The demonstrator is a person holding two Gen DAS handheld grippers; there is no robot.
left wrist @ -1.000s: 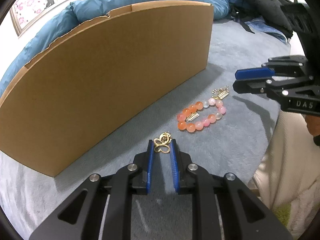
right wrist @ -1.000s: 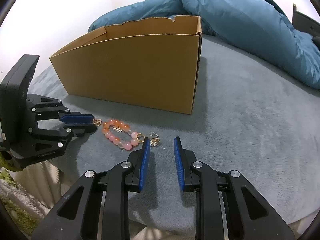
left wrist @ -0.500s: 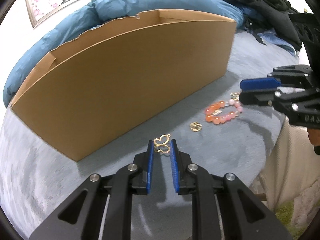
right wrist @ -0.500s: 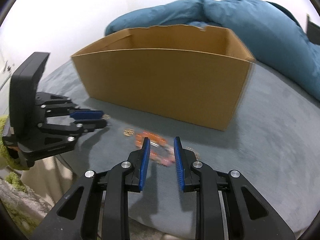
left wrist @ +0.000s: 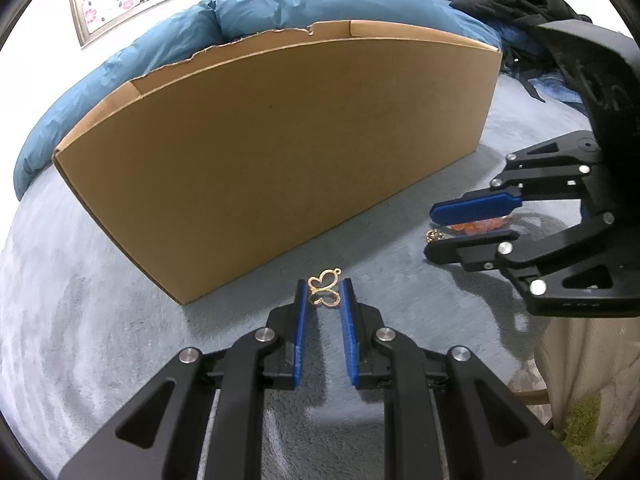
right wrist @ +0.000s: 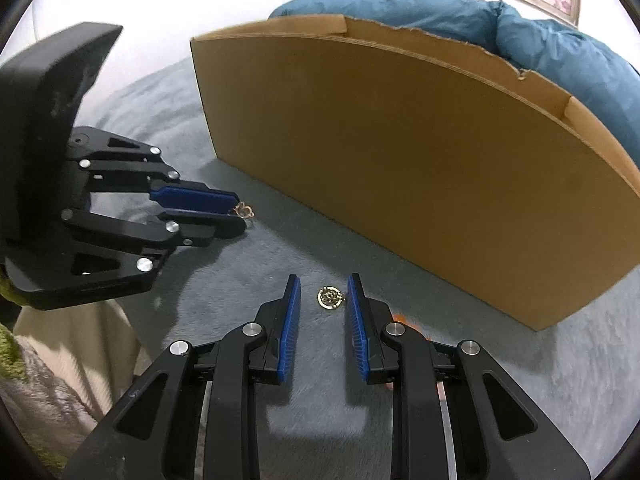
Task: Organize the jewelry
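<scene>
Matt brown cardboard box [left wrist: 280, 152] with a torn, rough upper edge stands on soft grey plush cloth [left wrist: 100, 320]; the butterfly charm [left wrist: 324, 292] is shiny gold metal, the quilt [left wrist: 280, 4] upper centre smooth blue fabric.

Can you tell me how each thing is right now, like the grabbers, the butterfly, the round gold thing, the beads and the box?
left gripper: shut on the butterfly charm.
butterfly charm: pinched between the fingertips, held above the blanket.
right gripper: open, holding nothing.
round gold pendant: lying flat on the grey blanket, between the right fingers, untouched.
bead bracelet: on the blanket, mostly hidden by the right gripper.
cardboard box: upright, open at the top; inside not visible.
</scene>
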